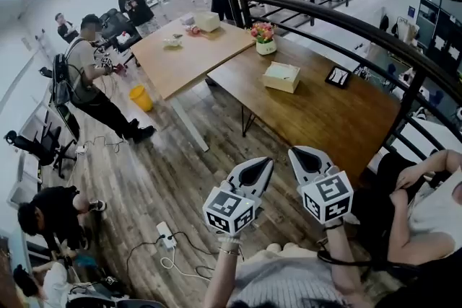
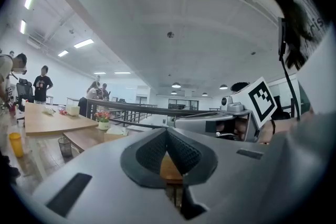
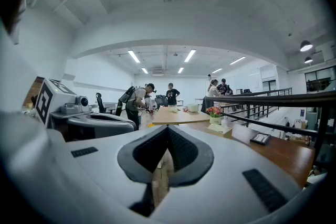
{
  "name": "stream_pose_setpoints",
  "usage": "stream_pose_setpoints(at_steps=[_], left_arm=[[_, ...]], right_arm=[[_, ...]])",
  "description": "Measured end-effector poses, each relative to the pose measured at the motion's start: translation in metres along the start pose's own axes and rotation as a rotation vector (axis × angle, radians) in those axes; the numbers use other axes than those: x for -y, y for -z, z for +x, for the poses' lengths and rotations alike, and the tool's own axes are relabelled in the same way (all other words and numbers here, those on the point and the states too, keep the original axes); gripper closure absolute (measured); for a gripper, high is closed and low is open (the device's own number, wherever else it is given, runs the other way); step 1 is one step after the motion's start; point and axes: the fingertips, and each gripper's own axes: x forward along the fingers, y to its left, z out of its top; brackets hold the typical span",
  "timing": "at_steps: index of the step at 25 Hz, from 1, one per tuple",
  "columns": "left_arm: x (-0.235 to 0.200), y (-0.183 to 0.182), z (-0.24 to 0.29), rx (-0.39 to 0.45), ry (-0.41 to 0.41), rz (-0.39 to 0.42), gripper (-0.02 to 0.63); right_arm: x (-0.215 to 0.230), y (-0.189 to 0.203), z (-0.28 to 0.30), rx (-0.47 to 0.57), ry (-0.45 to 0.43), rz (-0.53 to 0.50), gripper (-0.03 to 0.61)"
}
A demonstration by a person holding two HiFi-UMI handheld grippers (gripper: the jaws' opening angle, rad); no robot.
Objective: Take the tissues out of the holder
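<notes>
The tissue holder (image 1: 281,76) is a pale wooden box with a white tissue showing at its top. It stands on the dark wooden table (image 1: 325,119), well ahead of both grippers. My left gripper (image 1: 266,163) and right gripper (image 1: 294,153) are held side by side over the floor, short of the table's near edge. Both are shut with nothing between their jaws. In the left gripper view the left gripper (image 2: 167,131) points level, with the holder (image 2: 116,132) small at the left. From the right gripper (image 3: 168,129), the holder (image 3: 221,129) lies far off to the right.
A pot of flowers (image 1: 265,40) and a black framed item (image 1: 338,76) share the dark table. A lighter table (image 1: 188,54) adjoins it on the left. A black railing (image 1: 361,29) curves behind. A seated person (image 1: 426,213) is at the right; others stand at the left. A power strip (image 1: 166,234) lies on the floor.
</notes>
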Motion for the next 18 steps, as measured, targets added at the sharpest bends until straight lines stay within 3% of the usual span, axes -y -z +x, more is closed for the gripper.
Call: stream_pose_setpoints(at_steps=[18], left_arm=[[0.015, 0.006, 0.009, -0.029, -0.075, -0.006, 0.606]], right_arm=[[0.018, 0.008, -0.009, 0.018, -0.057, 0.060, 0.566]])
